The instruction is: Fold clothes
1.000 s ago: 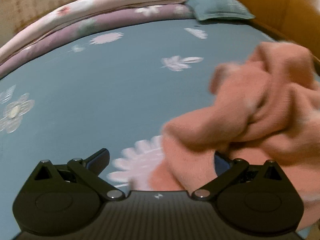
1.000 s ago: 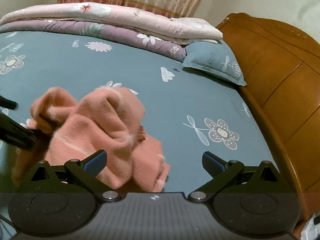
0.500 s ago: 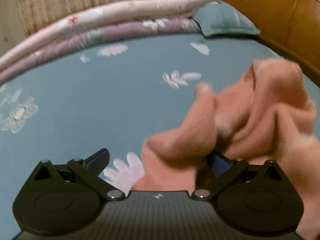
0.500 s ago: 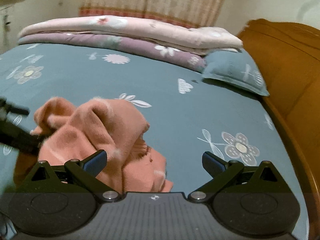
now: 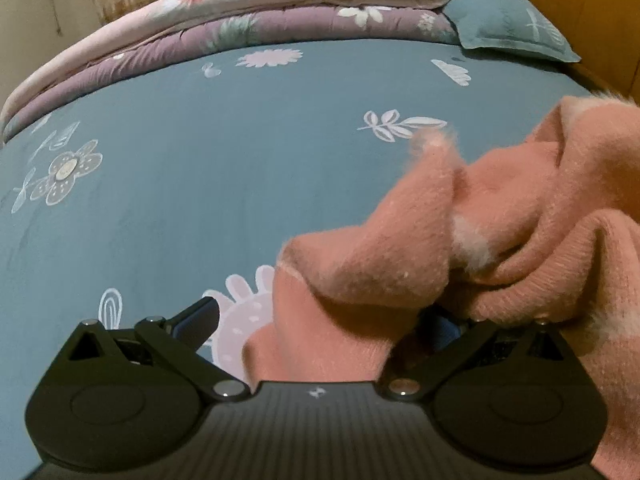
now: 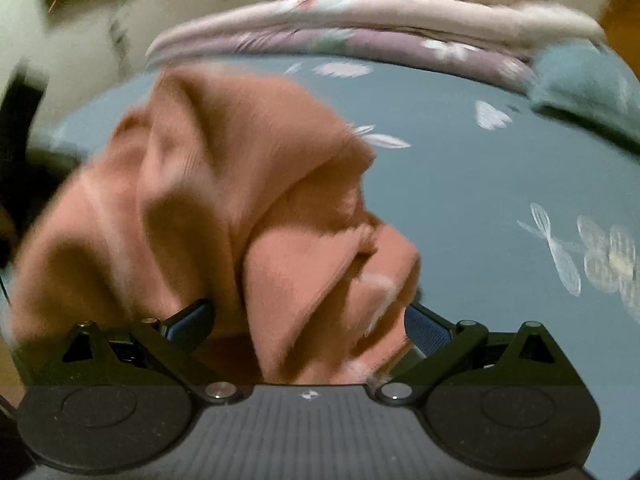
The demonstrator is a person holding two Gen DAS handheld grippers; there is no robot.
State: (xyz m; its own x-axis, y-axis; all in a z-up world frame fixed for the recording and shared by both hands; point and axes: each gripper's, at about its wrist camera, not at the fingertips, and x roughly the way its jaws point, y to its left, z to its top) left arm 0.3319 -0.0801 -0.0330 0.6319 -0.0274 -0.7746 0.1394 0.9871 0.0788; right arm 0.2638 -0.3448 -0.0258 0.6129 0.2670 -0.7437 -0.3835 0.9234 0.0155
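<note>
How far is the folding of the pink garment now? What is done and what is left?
Nothing looks folded: the pink garment is a crumpled bunch on the teal sheet. In hand: cloth lies between the spread fingers of both the left gripper and the right gripper, neither closed on it; the right view is blurred. Left: gripping it, spreading it flat, every fold. The stacked quilts at the far edge appear already folded.
</note>
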